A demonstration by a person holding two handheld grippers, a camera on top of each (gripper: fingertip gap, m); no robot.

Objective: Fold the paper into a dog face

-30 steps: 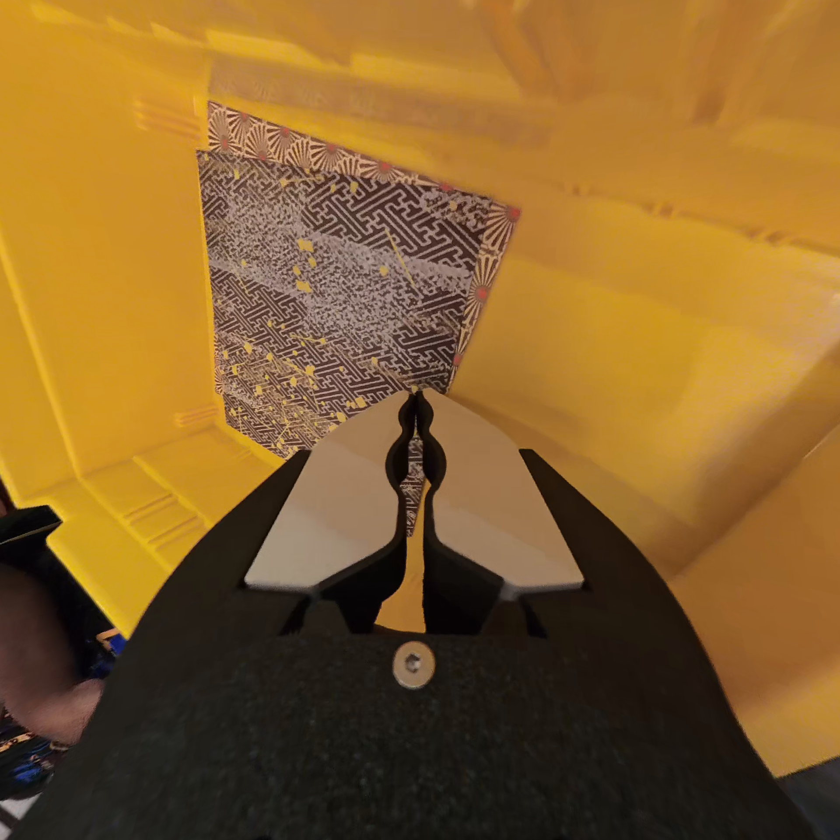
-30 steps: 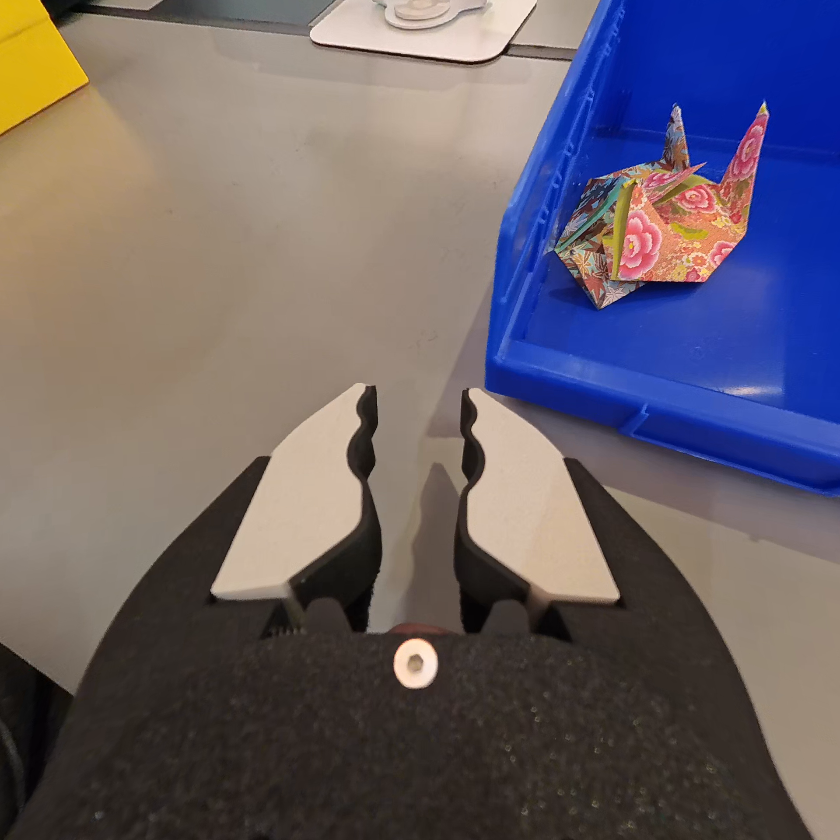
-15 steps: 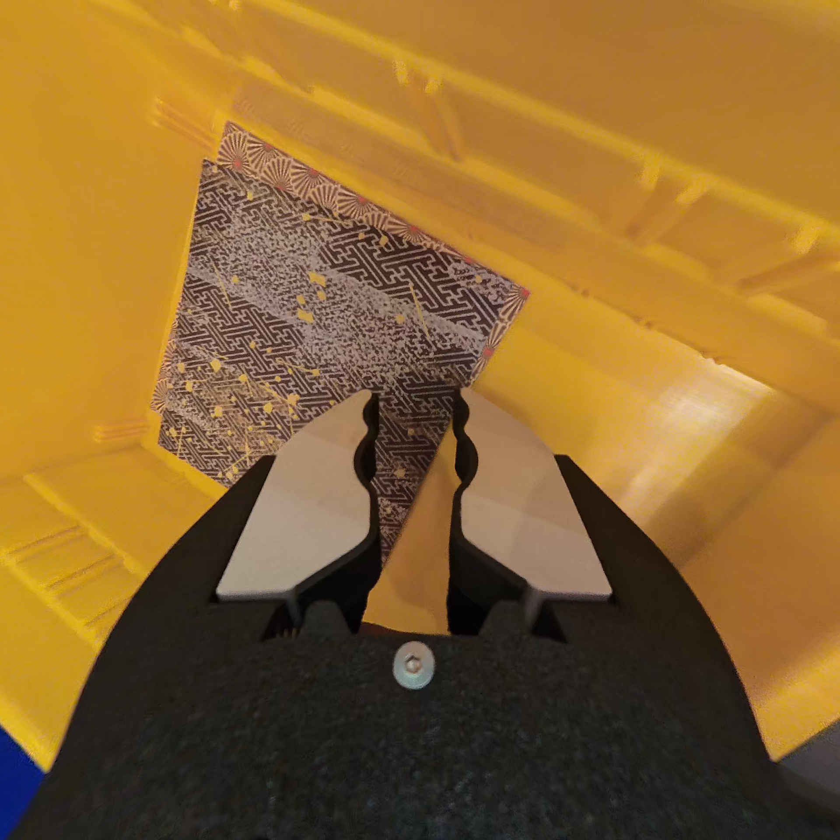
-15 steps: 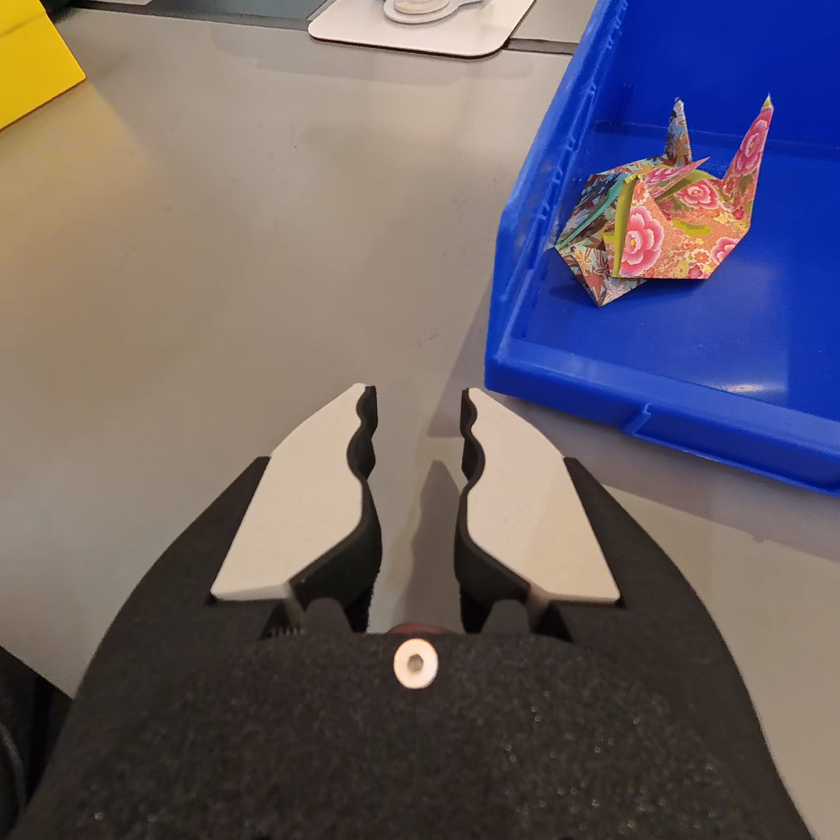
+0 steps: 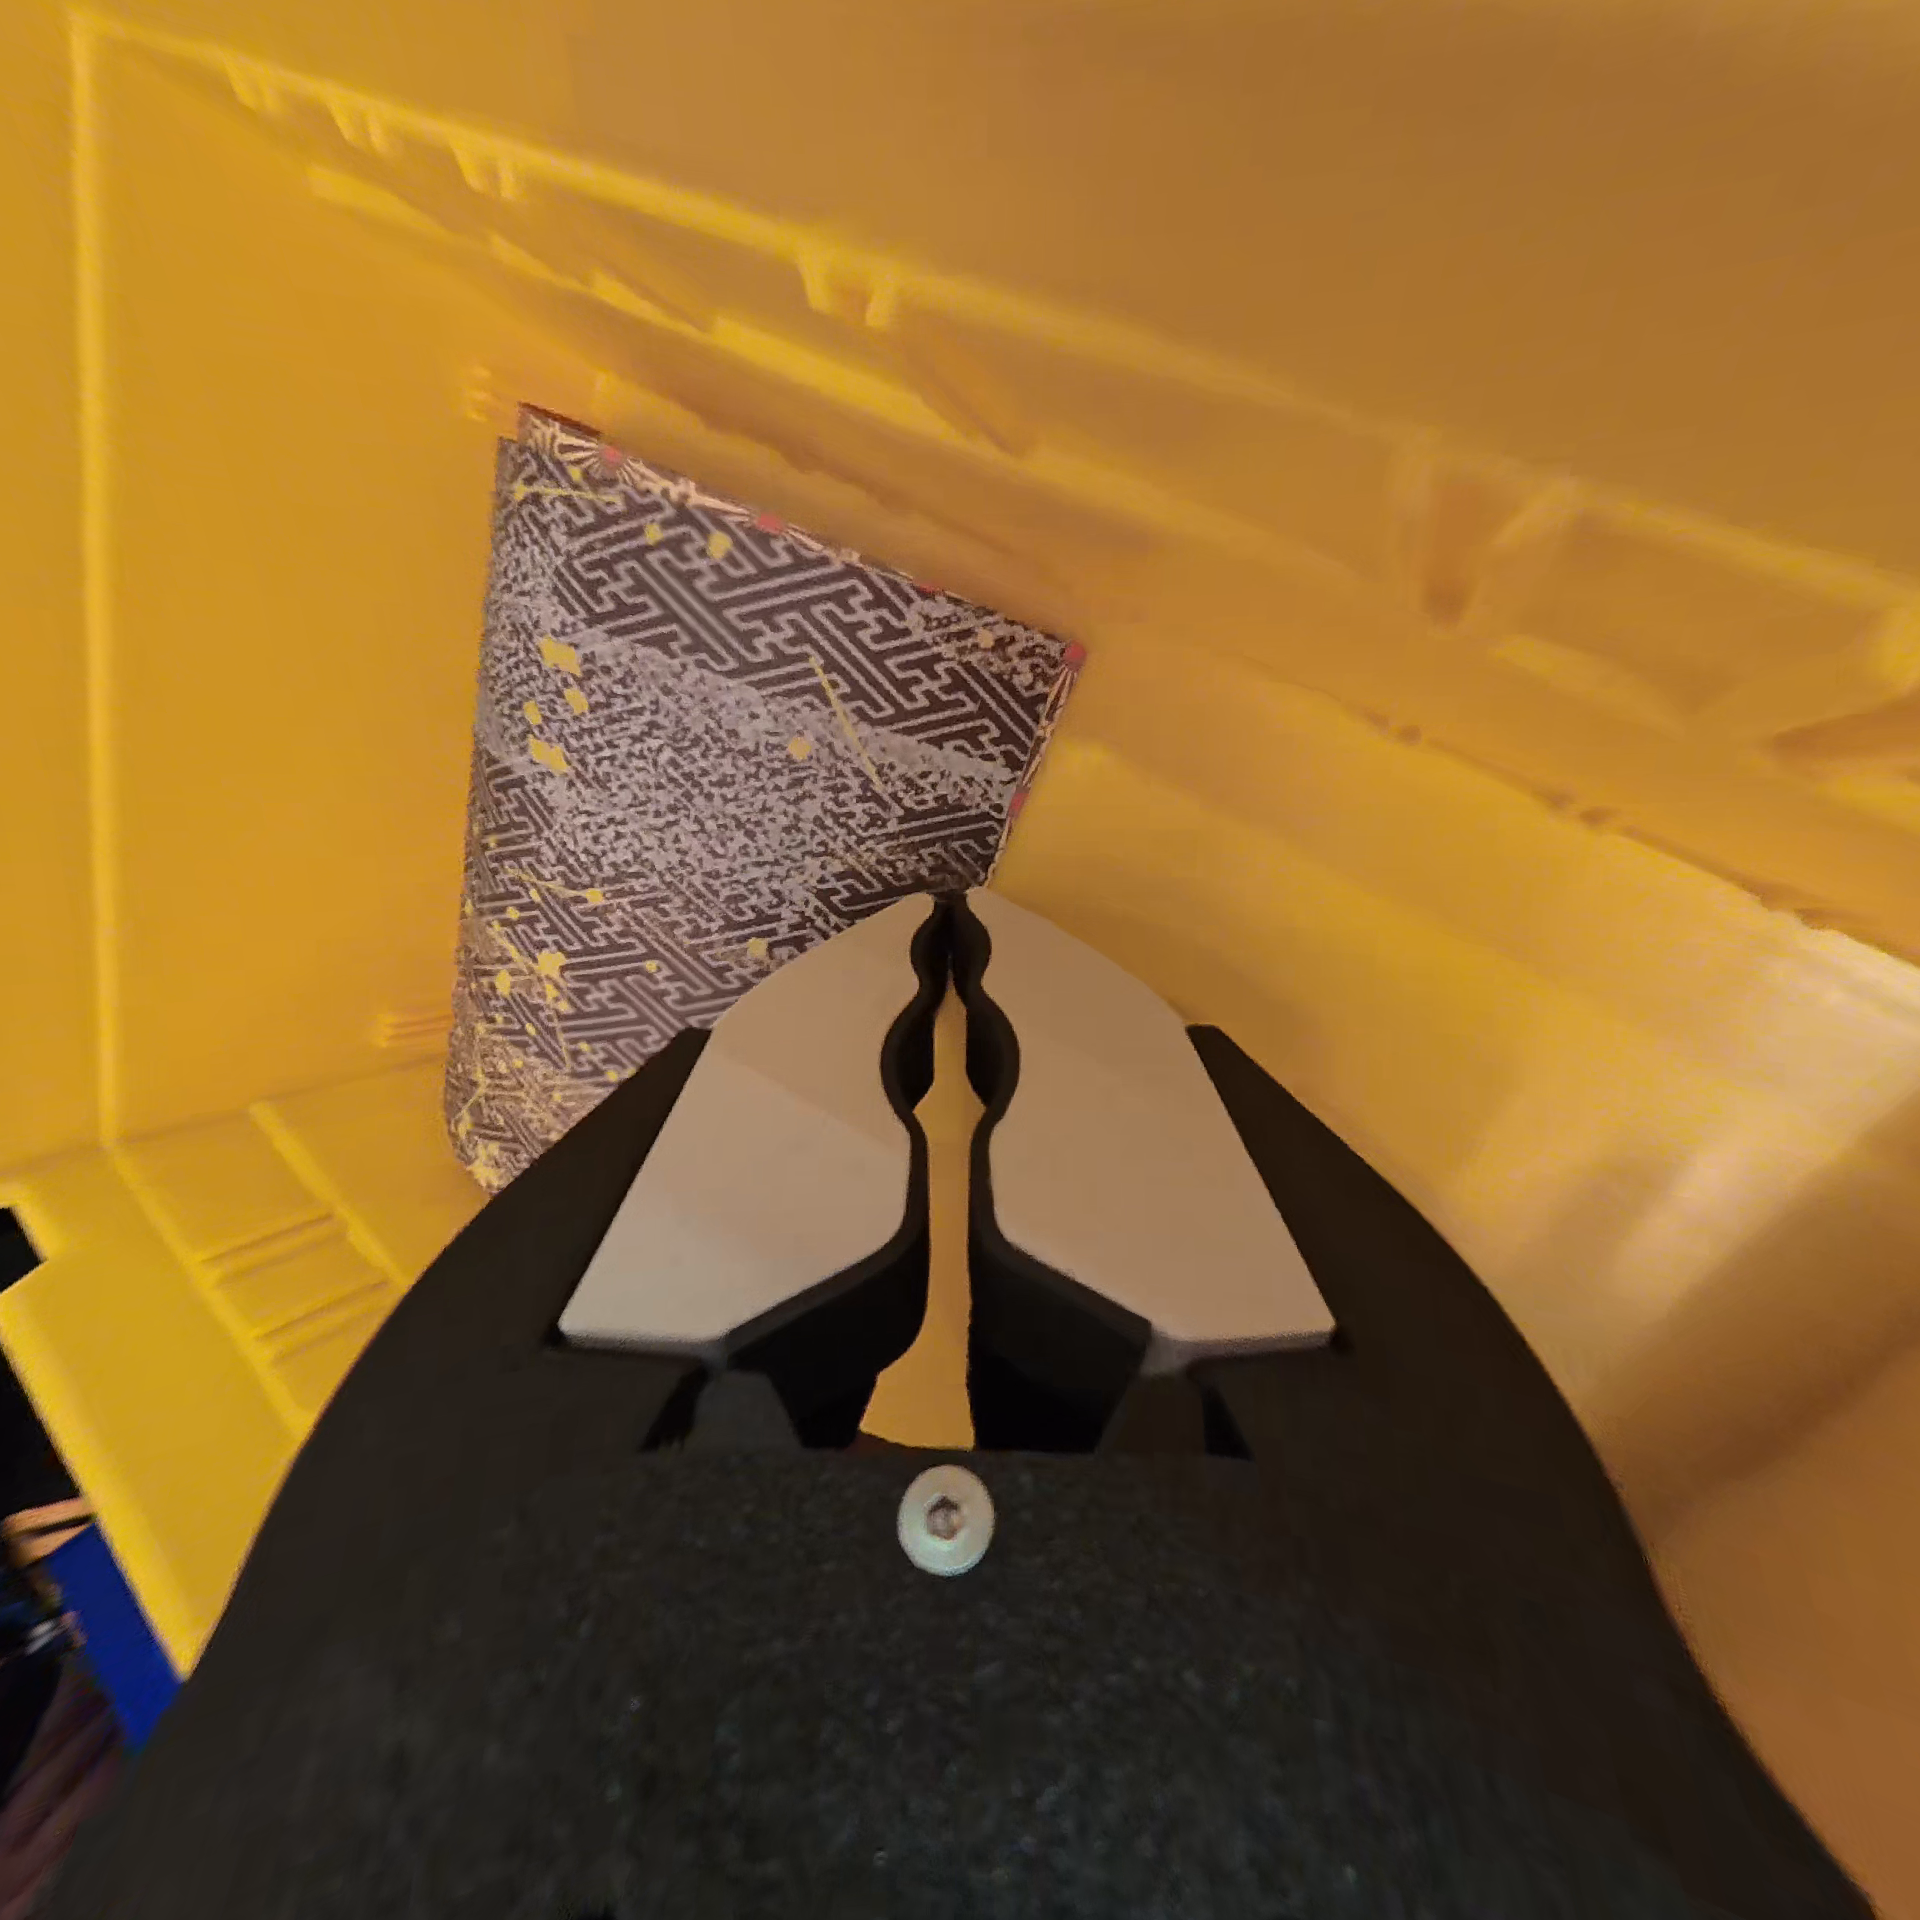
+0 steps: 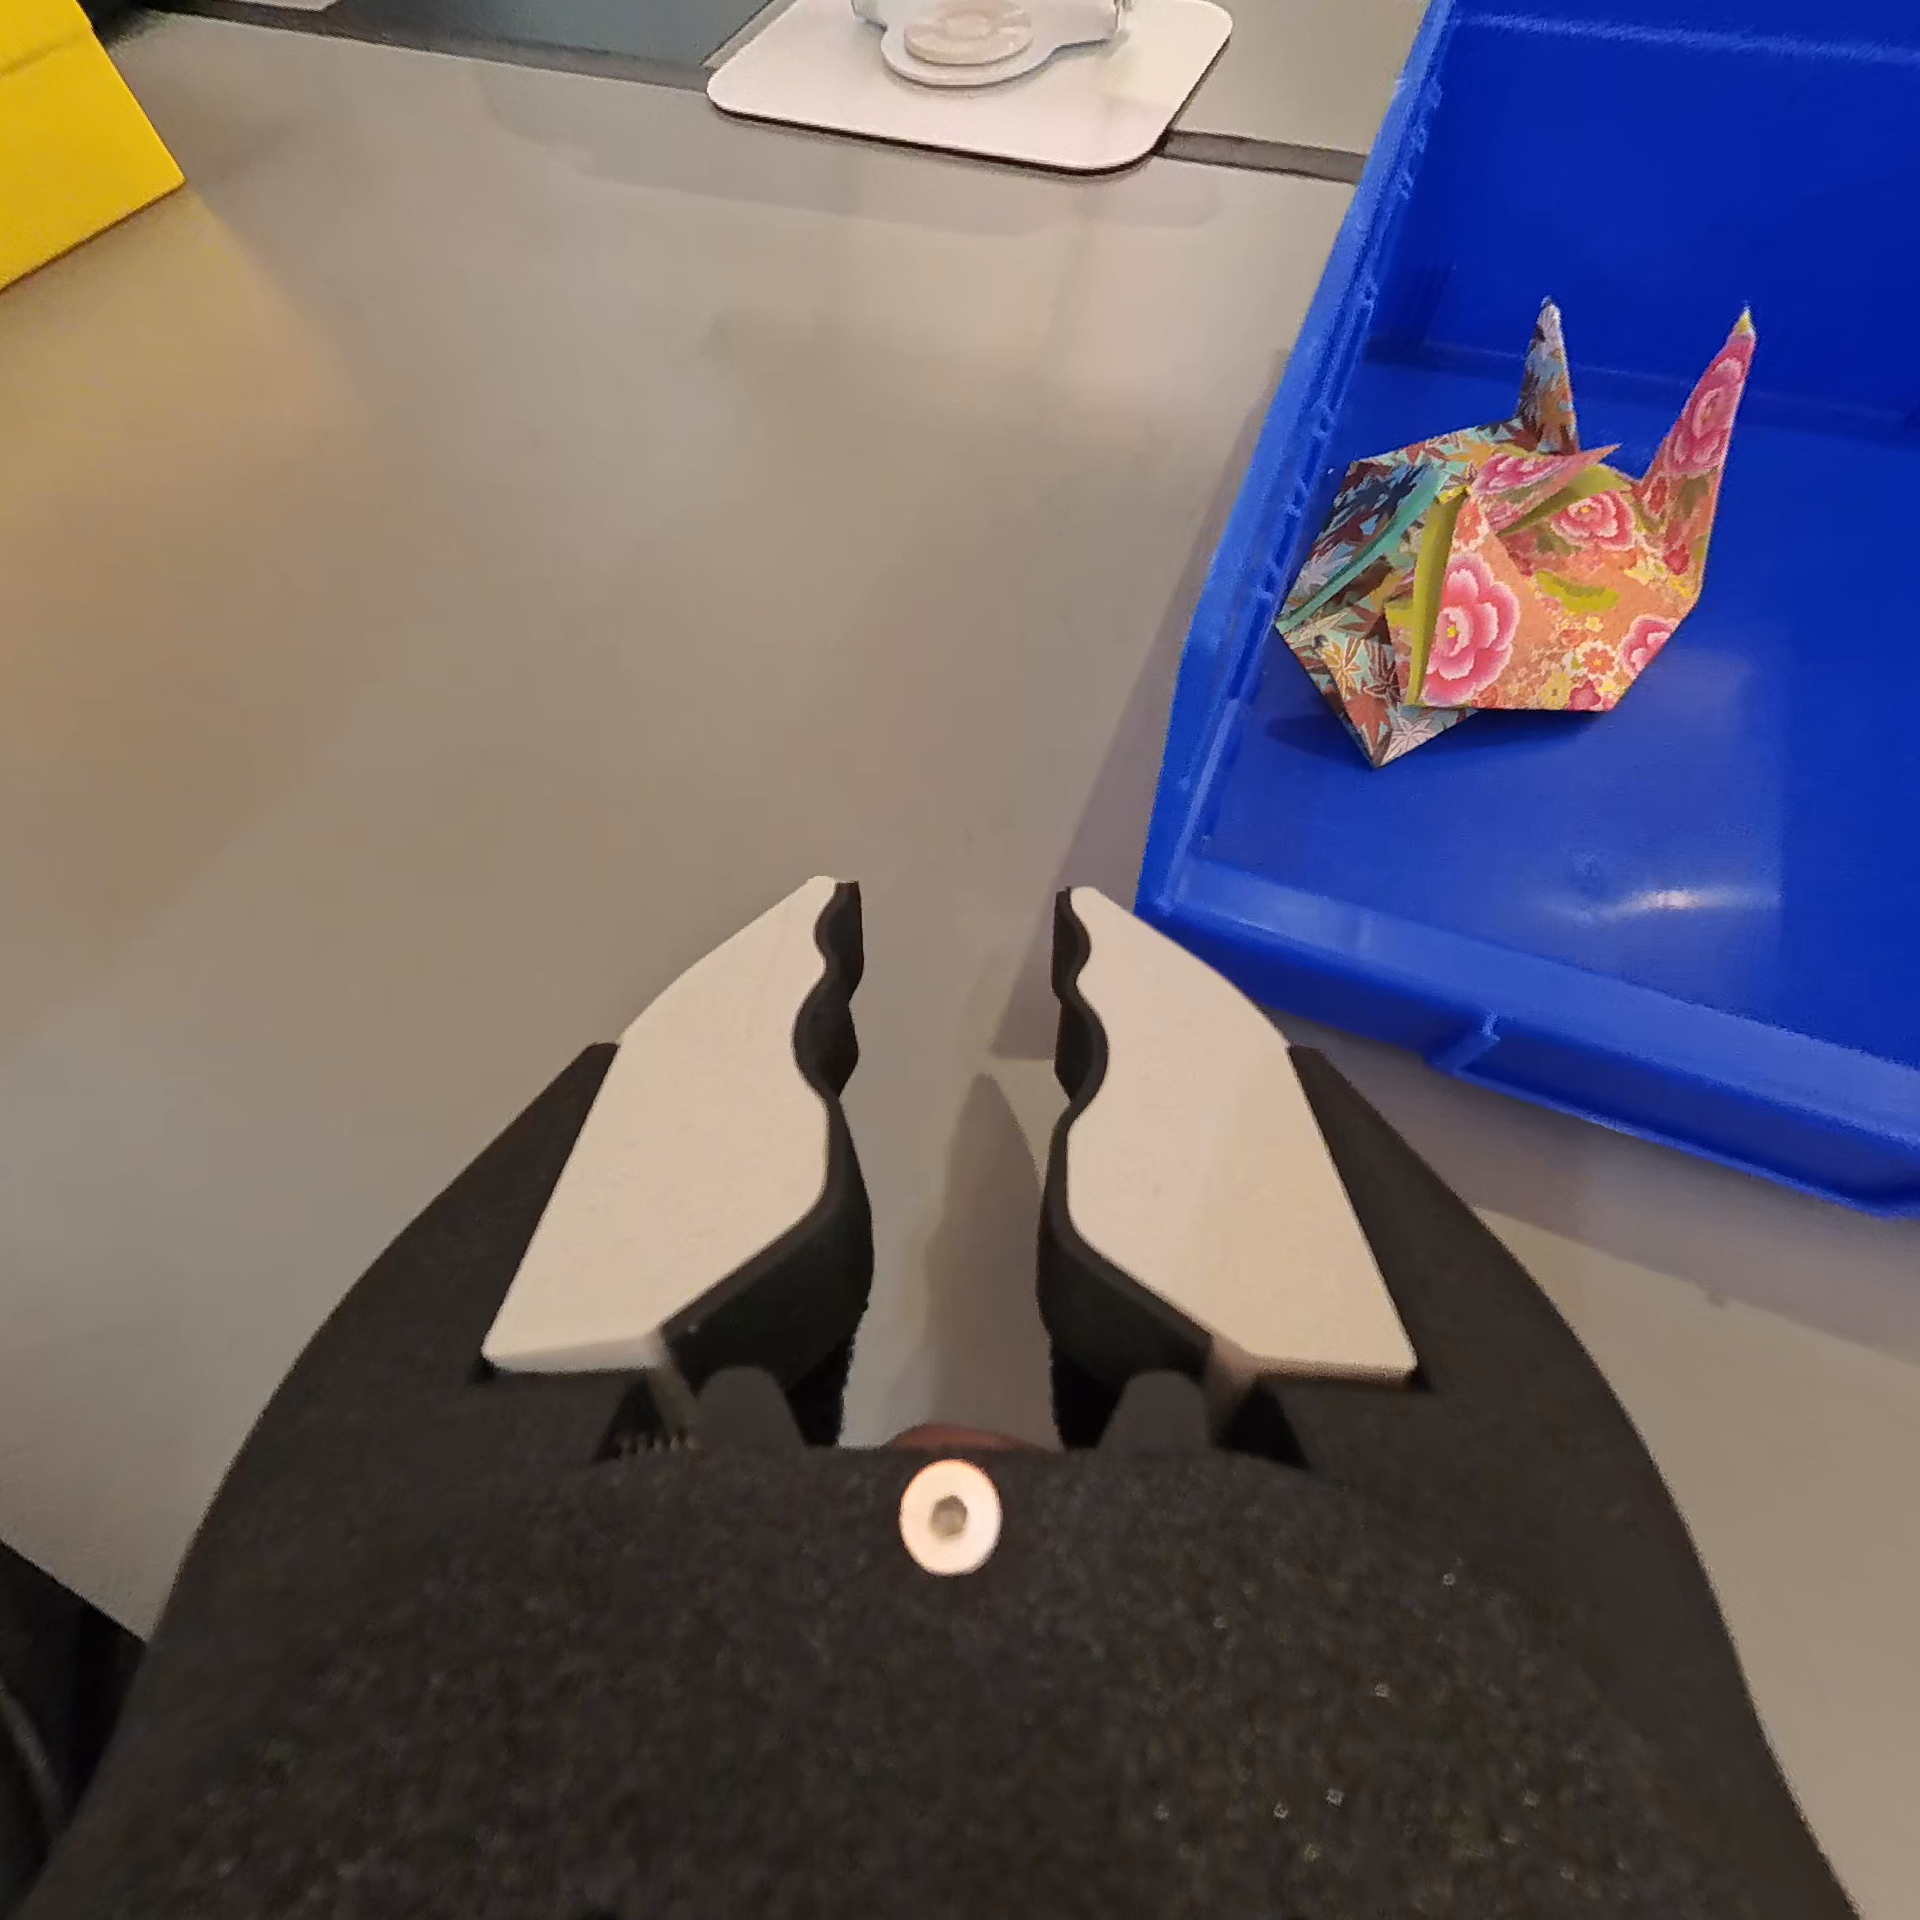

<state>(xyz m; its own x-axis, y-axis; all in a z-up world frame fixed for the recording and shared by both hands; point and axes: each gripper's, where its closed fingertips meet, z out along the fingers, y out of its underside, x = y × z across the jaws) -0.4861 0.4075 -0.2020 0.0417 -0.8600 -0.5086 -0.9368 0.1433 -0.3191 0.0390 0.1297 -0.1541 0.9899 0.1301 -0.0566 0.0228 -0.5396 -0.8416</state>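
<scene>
A dark square paper (image 5: 748,790) with a white maze pattern and gold flecks lies inside a yellow bin (image 5: 1351,935) in the left wrist view. My left gripper (image 5: 951,914) is shut on the paper's near right corner. The sheet bows up from the bin floor, and its far edge still rests near the back wall. My right gripper (image 6: 956,914) is open and empty, hovering over the grey table (image 6: 520,623) beside a blue bin (image 6: 1558,987).
The blue bin holds folded floral paper figures (image 6: 1507,582) with upright pointed ears. A corner of the yellow bin (image 6: 62,156) shows at the far left of the right wrist view. A white pad (image 6: 987,94) with a round object lies at the table's back. The left gripper's tips are roughly 60 cm from the right gripper's.
My left gripper was shut, opened over the paper's near corner, then shut again on that corner. The sheet has since curled upward. My right gripper has barely moved.
</scene>
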